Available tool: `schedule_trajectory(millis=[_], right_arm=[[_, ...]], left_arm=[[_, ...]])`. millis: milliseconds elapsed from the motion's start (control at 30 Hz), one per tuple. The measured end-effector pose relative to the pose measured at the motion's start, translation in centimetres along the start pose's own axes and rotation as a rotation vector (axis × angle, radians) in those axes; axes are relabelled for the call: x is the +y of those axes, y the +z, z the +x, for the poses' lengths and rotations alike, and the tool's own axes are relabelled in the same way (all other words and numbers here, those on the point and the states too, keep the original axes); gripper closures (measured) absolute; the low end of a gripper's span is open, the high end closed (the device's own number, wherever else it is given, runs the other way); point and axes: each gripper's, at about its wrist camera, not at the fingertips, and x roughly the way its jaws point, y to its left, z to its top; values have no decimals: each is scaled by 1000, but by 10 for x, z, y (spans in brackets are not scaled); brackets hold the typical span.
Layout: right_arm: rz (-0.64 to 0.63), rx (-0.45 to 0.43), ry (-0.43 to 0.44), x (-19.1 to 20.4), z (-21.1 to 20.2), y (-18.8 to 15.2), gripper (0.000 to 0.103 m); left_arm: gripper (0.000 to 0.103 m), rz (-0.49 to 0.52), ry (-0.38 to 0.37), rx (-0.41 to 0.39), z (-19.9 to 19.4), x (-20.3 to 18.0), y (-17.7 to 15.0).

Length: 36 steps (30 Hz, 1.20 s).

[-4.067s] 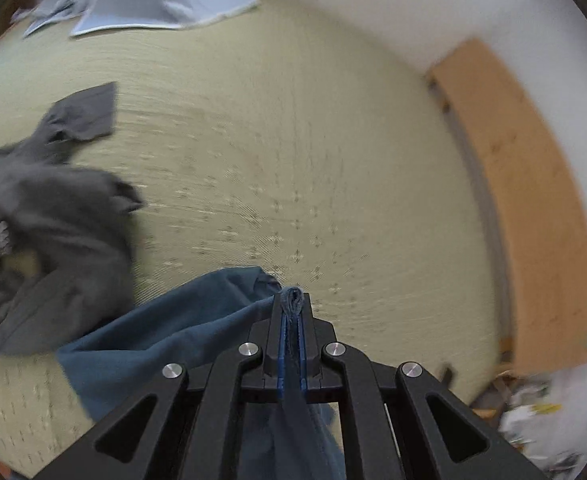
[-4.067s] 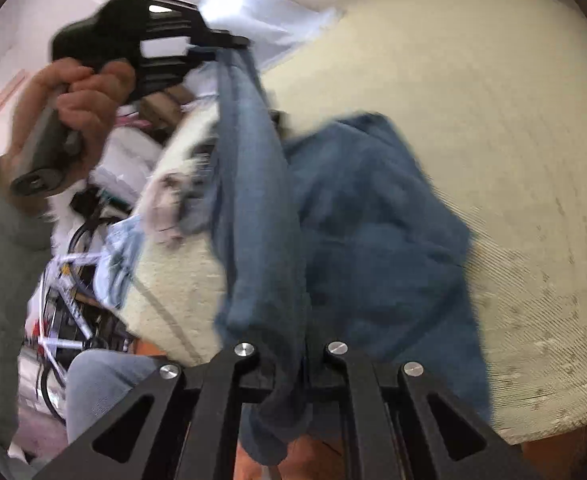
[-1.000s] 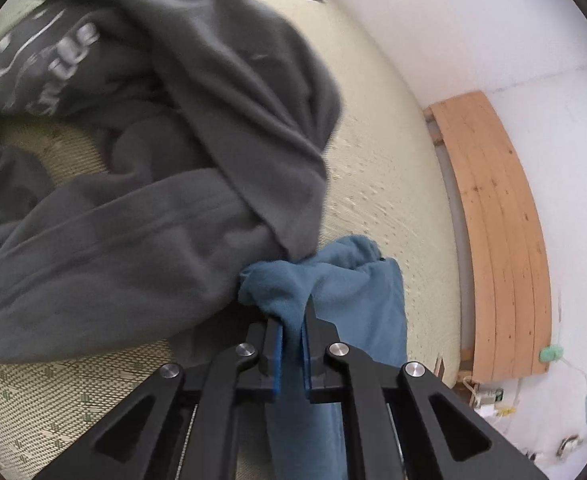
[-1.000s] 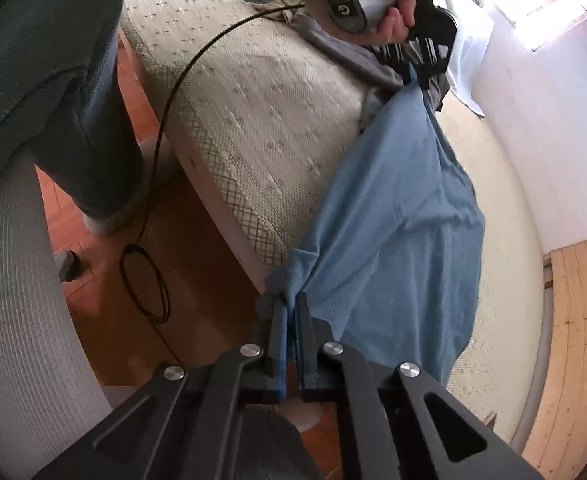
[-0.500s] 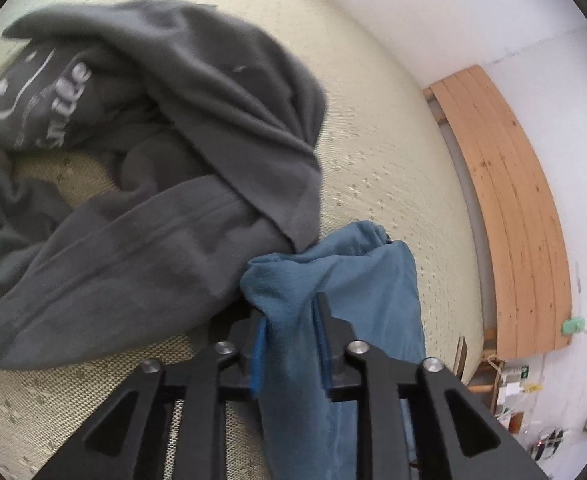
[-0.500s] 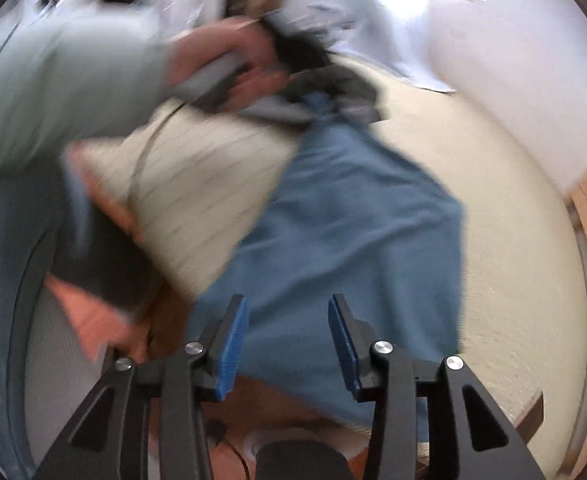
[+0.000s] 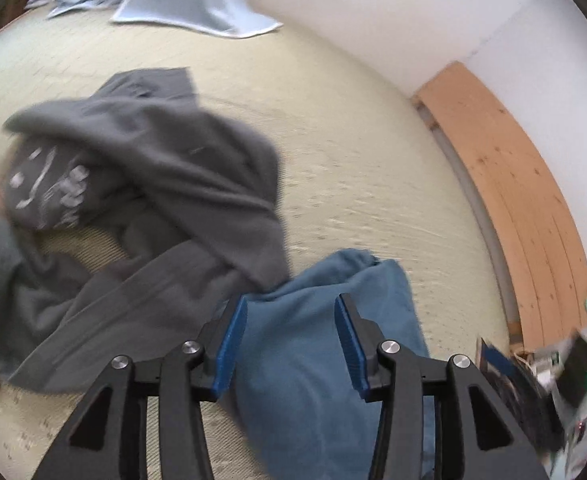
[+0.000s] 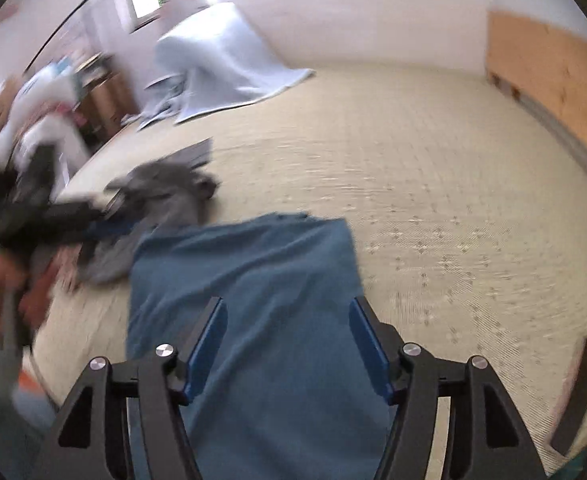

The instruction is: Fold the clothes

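Observation:
A blue garment (image 7: 325, 352) (image 8: 261, 320) lies spread on the beige mat, its near end running over the mat's edge toward me. My left gripper (image 7: 291, 320) hangs open above one end of it, gripping nothing. My right gripper (image 8: 287, 332) is open too, over the garment's near part. A crumpled dark grey sweatshirt (image 7: 133, 216) (image 8: 161, 204) with white lettering lies just left of the blue garment, touching it. In the right wrist view the left gripper (image 8: 45, 212) shows blurred at the left, held by a hand.
The beige woven mat (image 7: 353, 168) (image 8: 433, 184) covers a raised bed. A pale blue sheet (image 7: 189, 4) (image 8: 221, 64) is draped at its far end. A wooden board (image 7: 525, 216) runs along the right wall. Clutter sits at lower right (image 7: 565, 372) and on shelves (image 8: 73, 92).
Both grippers have opened and let go of the blue garment, which now lies flat on the mat. Both have pulled back and lifted since half a second ago.

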Motion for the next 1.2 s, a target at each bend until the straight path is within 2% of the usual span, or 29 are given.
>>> schedule_trajectory(millis=[67, 167, 333, 433, 600, 700, 867, 933, 1133, 1200], right_arm=[[67, 13, 17, -17, 24, 16, 36], [152, 33, 44, -41, 60, 36, 36], [226, 34, 77, -63, 91, 51, 36], [200, 73, 89, -67, 112, 62, 36], [116, 133, 129, -61, 132, 68, 36], [87, 167, 140, -62, 144, 69, 36], [133, 173, 167, -76, 149, 72, 36], [141, 169, 173, -81, 149, 73, 36], [148, 186, 172, -90, 150, 69, 36], [147, 193, 173, -91, 150, 67, 36]], left_arm=[[54, 35, -13, 6, 5, -7, 4], [54, 34, -4, 37, 20, -9, 8], [54, 127, 83, 55, 30, -19, 2], [54, 238, 144, 63, 36, -32, -5], [54, 391, 289, 49, 46, -39, -13], [54, 484, 284, 34, 42, -42, -18], [54, 591, 186, -9, 33, -49, -26], [54, 609, 172, 13, 39, -49, -29], [54, 599, 212, 40, 47, -34, -34], [61, 582, 211, 32, 48, -31, -33]])
